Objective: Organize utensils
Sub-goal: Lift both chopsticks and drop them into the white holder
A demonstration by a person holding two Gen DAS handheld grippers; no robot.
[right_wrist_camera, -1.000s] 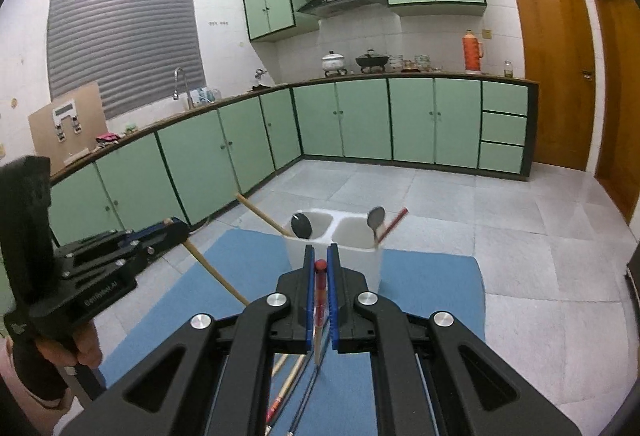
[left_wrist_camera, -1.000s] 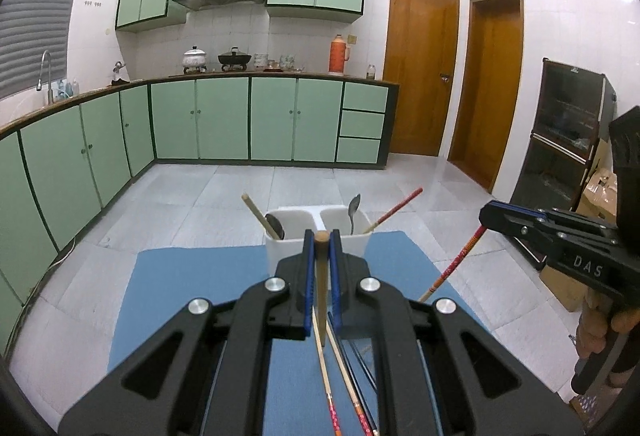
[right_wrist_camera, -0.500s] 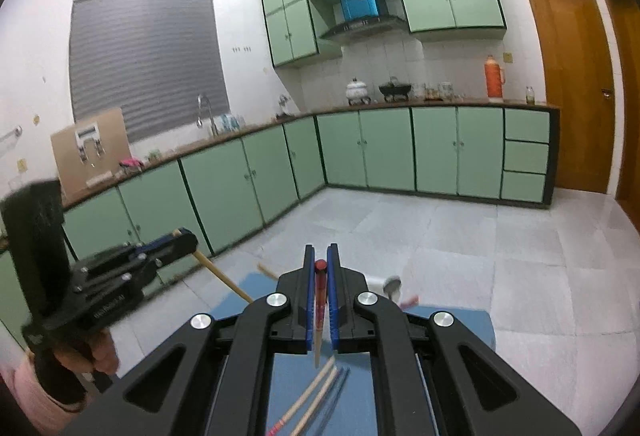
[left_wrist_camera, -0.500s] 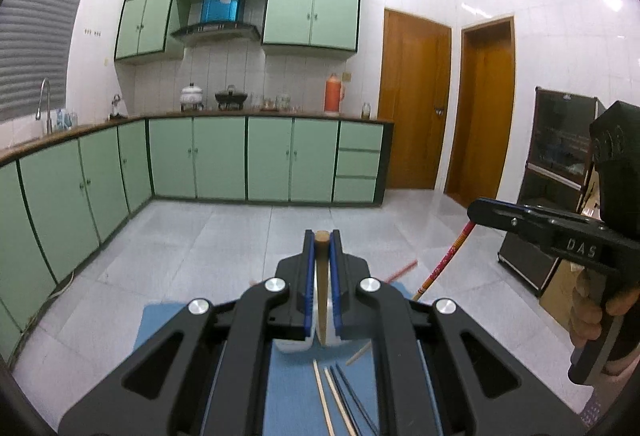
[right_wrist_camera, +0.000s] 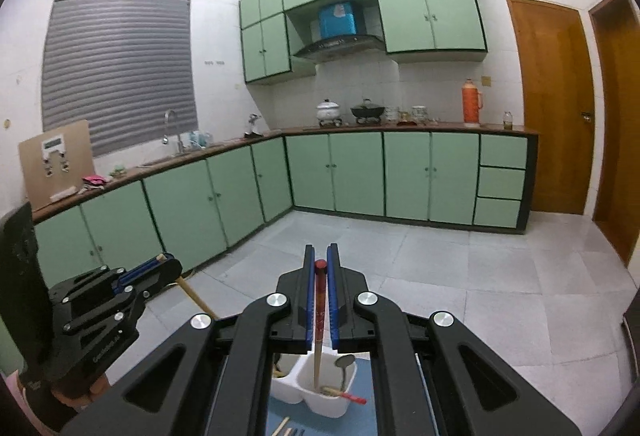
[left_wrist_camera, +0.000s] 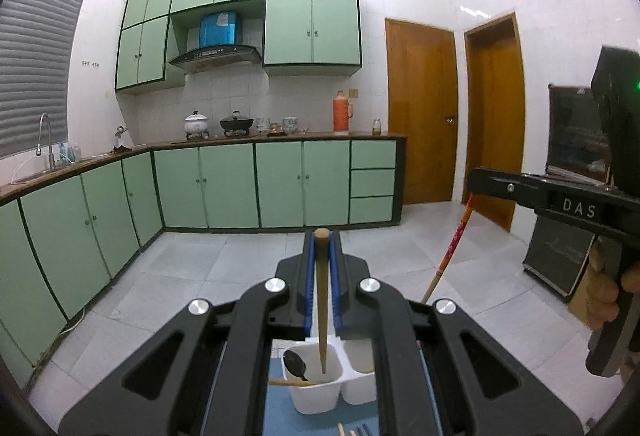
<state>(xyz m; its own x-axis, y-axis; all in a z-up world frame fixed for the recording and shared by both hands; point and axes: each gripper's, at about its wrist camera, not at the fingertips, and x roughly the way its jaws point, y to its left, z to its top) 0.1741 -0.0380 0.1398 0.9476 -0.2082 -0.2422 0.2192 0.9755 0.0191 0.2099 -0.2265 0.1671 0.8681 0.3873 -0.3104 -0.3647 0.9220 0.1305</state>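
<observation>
My left gripper (left_wrist_camera: 321,236) is shut on a plain wooden chopstick (left_wrist_camera: 321,300), held upright with its tip inside the left compartment of the white two-compartment holder (left_wrist_camera: 316,392). A dark spoon (left_wrist_camera: 295,363) and another wooden stick lie in that compartment. My right gripper (right_wrist_camera: 320,250) is shut on a red-topped chopstick (right_wrist_camera: 319,320), upright with its tip in the holder's right compartment (right_wrist_camera: 332,402), beside a metal spoon (right_wrist_camera: 345,362) and a red-ended chopstick (right_wrist_camera: 352,397). Each gripper shows in the other's view: the right gripper (left_wrist_camera: 476,176), the left gripper (right_wrist_camera: 160,260).
The holder stands on a blue mat (right_wrist_camera: 360,420) on the table. More chopsticks (right_wrist_camera: 286,428) lie on the mat in front of the holder. Green kitchen cabinets (left_wrist_camera: 280,184) and wooden doors (left_wrist_camera: 420,112) line the far walls across a tiled floor.
Both grippers have risen and tilted the chopsticks upright. They now sit over the holder with the chopstick tips down inside its compartments, left one in the left, right one in the right.
</observation>
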